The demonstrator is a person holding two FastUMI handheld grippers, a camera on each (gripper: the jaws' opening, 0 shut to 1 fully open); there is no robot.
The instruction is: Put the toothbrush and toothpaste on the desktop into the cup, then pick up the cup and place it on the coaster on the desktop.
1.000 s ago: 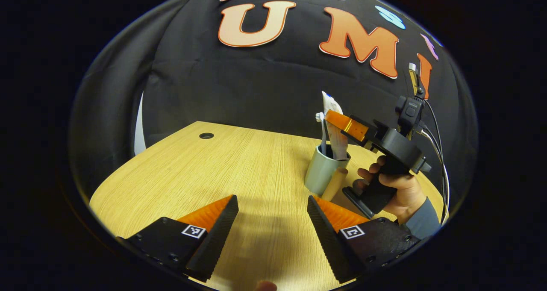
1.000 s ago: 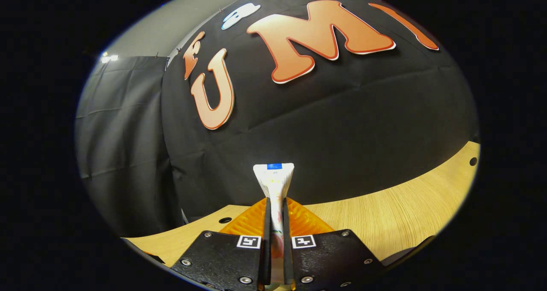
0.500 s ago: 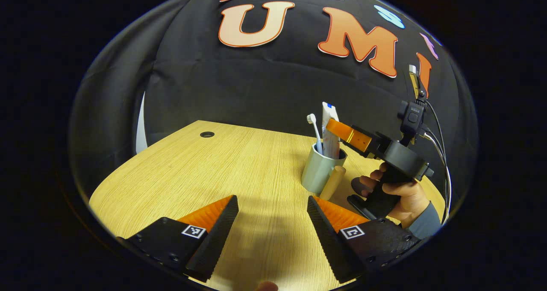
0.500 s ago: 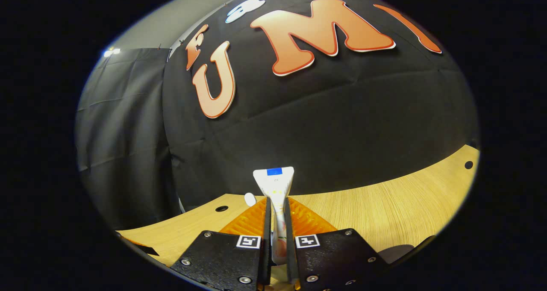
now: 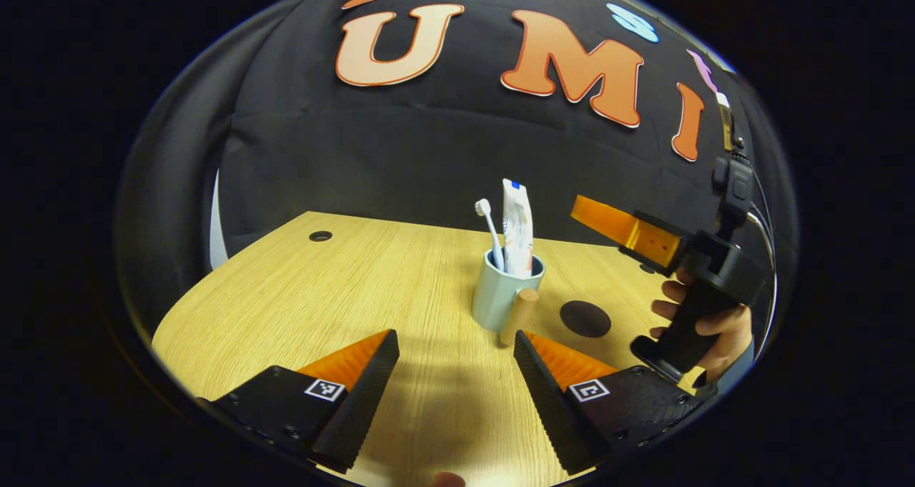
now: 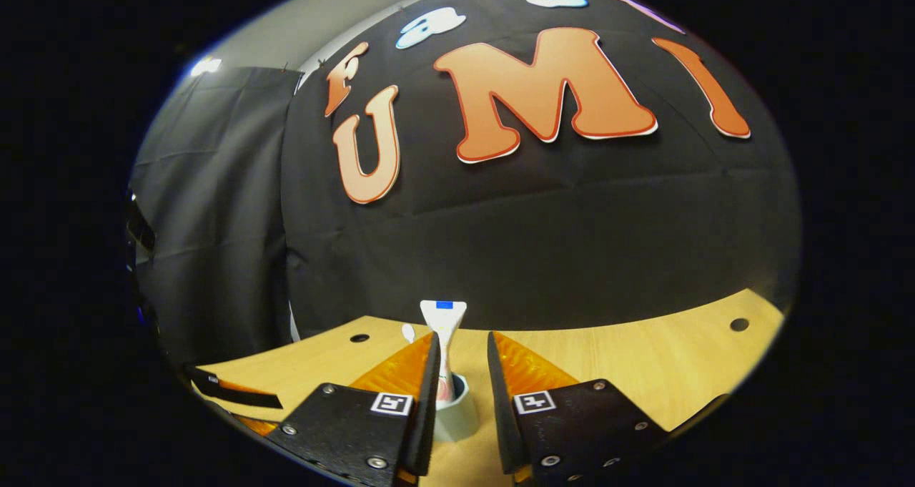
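Standing in the cup (image 5: 498, 299) on the worktop (image 5: 343, 287), toothbrush (image 5: 489, 233) and toothpaste (image 5: 516, 227) ride tall; both tools (image 5: 455, 380) (image 6: 461, 394) are apart. Lifting toward the coaster (image 5: 585, 318) risks tipping if gripped off-centre.

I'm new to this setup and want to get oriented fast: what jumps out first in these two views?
The pale green cup with a wooden handle stands mid-desk on the light wooden desktop, holding the white toothbrush and the white toothpaste tube upright. A dark round coaster lies bare just to its right in the left gripper view. The right tool hangs open above the cup; the left tool is open, low over the desk.
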